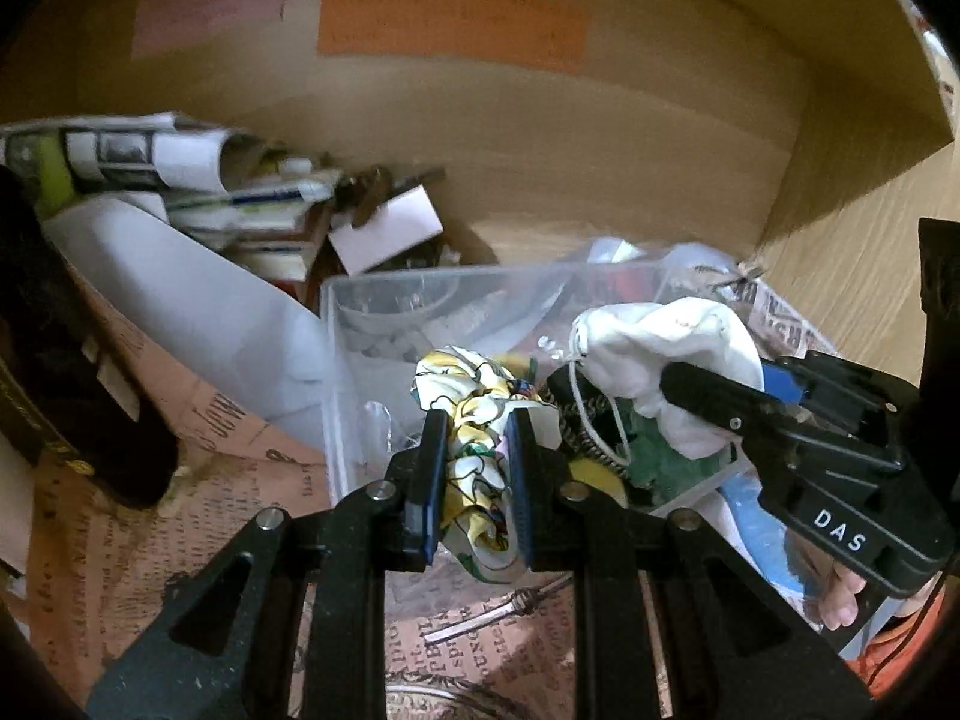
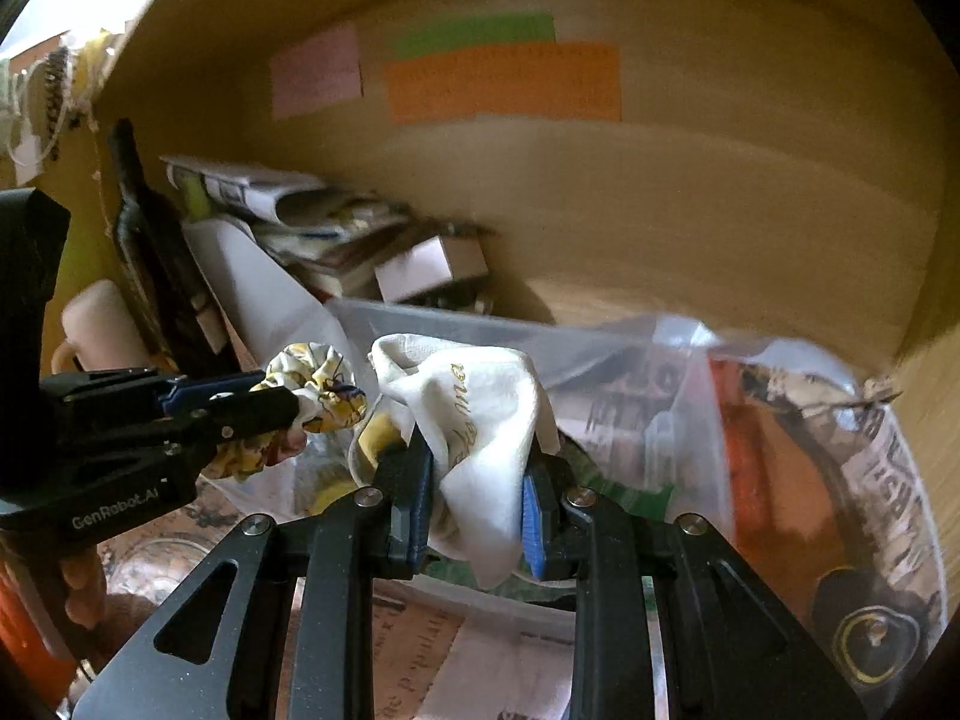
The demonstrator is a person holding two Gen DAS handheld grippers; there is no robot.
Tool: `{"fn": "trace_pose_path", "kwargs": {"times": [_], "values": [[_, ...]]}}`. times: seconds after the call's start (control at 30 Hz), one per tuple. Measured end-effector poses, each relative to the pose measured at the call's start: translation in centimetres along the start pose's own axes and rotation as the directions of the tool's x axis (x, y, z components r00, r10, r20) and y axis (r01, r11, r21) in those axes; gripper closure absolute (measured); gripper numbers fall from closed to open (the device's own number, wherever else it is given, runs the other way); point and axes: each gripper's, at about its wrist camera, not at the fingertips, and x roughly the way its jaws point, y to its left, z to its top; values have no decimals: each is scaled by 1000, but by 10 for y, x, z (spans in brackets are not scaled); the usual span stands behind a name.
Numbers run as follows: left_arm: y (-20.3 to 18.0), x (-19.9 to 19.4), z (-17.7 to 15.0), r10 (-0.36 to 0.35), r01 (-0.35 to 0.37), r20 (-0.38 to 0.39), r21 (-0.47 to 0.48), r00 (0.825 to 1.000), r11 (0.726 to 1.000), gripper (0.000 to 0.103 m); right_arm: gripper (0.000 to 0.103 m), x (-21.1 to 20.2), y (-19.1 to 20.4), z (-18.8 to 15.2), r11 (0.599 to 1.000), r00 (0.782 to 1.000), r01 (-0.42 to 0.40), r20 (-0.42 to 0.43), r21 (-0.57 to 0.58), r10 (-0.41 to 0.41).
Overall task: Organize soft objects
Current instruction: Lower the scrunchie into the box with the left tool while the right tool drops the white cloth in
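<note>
My left gripper (image 1: 475, 429) is shut on a yellow floral scrunchie (image 1: 474, 420) and holds it over the near edge of a clear plastic bin (image 1: 348, 360). It also shows in the right wrist view (image 2: 288, 405) with the scrunchie (image 2: 318, 384). My right gripper (image 2: 480, 468) is shut on a white cloth pouch (image 2: 480, 420) with gold lettering, also above the bin (image 2: 420, 318). In the left wrist view the right gripper (image 1: 678, 384) grips the white pouch (image 1: 654, 336) to the right of the scrunchie.
The bin holds green and yellow soft items (image 1: 660, 456). Rolled papers, small boxes and a white card (image 1: 384, 228) are piled at the back left. A clear bag (image 2: 780, 420) with printed items lies right. Wooden walls with coloured sticky notes (image 1: 450, 30) stand behind.
</note>
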Motion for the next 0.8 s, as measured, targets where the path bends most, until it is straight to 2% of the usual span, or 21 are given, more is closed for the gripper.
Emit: {"fn": "trace_pose_path", "kwargs": {"times": [0.23, 0.3, 0.37, 0.43, 0.53, 0.67, 0.8], "values": [[-4, 16, -3, 4, -3, -37, 15, 999, 1000, 83, 78, 19, 1, -8, 1000, 997, 9, -70, -20, -10], [-4, 18, -4, -1, 2, -45, 11, 999, 1000, 76, 74, 22, 0, -9, 1000, 996, 4, -94, -17, -6], [-2, 14, -5, -10, 10, -48, 2, 999, 1000, 60, 70, 22, -1, -9, 1000, 995, -3, -100, -10, 2], [-1, 9, -5, -22, 22, -36, -10, 999, 1000, 55, 60, 20, -2, -8, 1000, 995, -9, -99, -2, 9], [-3, -5, -6, -20, 20, -11, -2, 1000, 1000, 54, 50, 13, -2, -6, 1000, 997, -2, -78, 2, 3], [-10, -31, -5, -6, 5, 49, 18, 999, 1000, 49, 44, -6, -1, 0, 1000, 1000, -4, -28, 5, 4], [-18, -59, -4, -2, -2, 120, 31, 993, 1000, 49, 41, -39, 0, 7, 1000, 998, -5, 61, 4, 5]]}}
